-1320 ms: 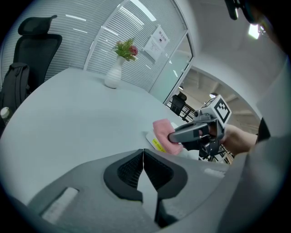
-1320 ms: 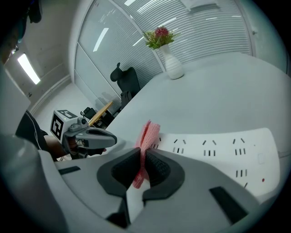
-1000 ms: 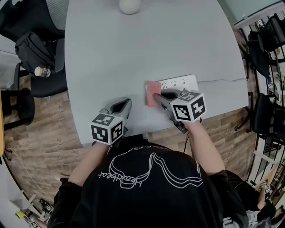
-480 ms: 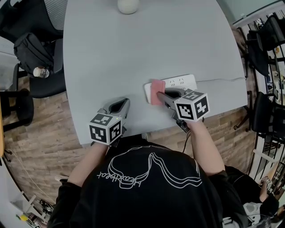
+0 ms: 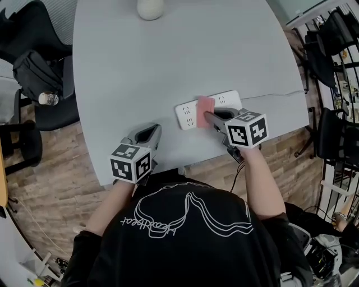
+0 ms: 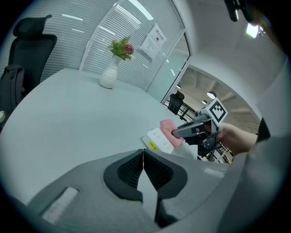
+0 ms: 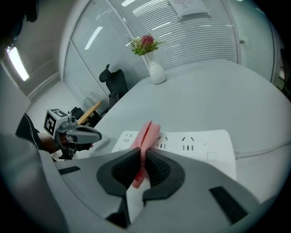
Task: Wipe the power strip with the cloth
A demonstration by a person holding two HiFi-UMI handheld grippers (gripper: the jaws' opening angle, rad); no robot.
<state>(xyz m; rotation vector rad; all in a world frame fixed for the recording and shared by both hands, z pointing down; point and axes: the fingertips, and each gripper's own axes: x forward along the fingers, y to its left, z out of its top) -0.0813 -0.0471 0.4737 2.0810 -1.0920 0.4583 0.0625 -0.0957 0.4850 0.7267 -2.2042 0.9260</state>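
A white power strip (image 5: 188, 113) lies near the table's front edge, its cable (image 5: 275, 95) running off to the right. My right gripper (image 5: 208, 117) is shut on a folded pink cloth (image 5: 206, 105), which rests across the middle of the power strip (image 7: 200, 141). The pink cloth (image 7: 148, 134) stands pinched between the right jaws. My left gripper (image 5: 147, 134) is shut with nothing in it, resting on the table left of the strip. From the left gripper view, the strip (image 6: 157, 139) and cloth (image 6: 169, 127) lie ahead to the right.
A white vase (image 5: 150, 8) stands at the far edge of the grey table (image 5: 168, 56); it holds flowers (image 7: 144, 44). Black office chairs (image 5: 39, 73) stand at the left, more chairs and racks (image 5: 336, 50) at the right. Wooden floor lies below the table's front edge.
My right gripper has slid the pink cloth rightward along the power strip, from its left end to its middle, uncovering the left sockets. The left gripper has stayed put.
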